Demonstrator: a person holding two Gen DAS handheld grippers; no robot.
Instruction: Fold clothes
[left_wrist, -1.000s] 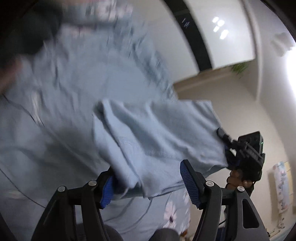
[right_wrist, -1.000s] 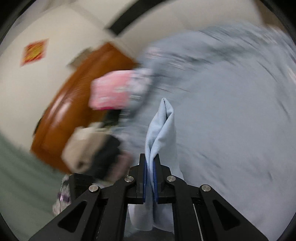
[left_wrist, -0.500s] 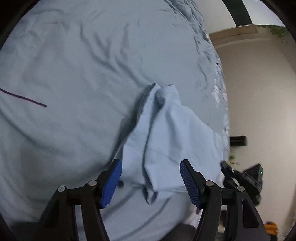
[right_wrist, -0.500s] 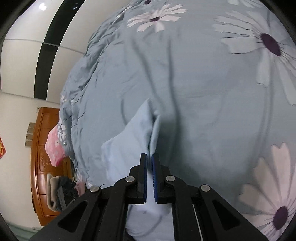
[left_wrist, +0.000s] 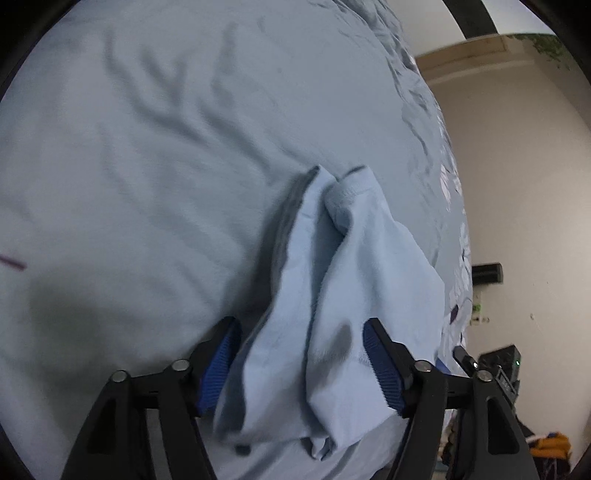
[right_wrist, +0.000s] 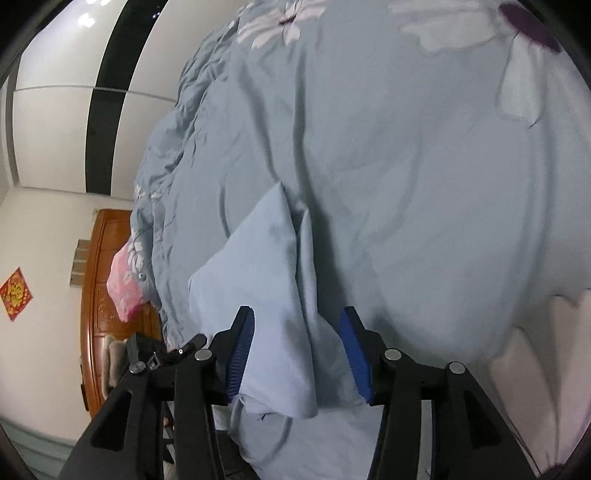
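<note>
A light blue garment (left_wrist: 354, 295) lies bunched on the bed, with a ribbed collar or cuff at its far end. My left gripper (left_wrist: 301, 362) is open, its blue pads on either side of the garment's near edge. In the right wrist view the same garment (right_wrist: 266, 266) lies in a loose fold between the open pads of my right gripper (right_wrist: 297, 354). Neither gripper pinches the cloth.
The bed has a pale blue-grey cover (right_wrist: 424, 166) with large white flowers. A wooden headboard (right_wrist: 96, 295) and a pink pillow (right_wrist: 123, 291) are at the left. The other gripper's body (left_wrist: 495, 369) shows at the bed's right edge, by a beige wall.
The garment came down from the air onto the bed. My right gripper, shut on a fold before, has opened and let go. My left gripper has stayed open.
</note>
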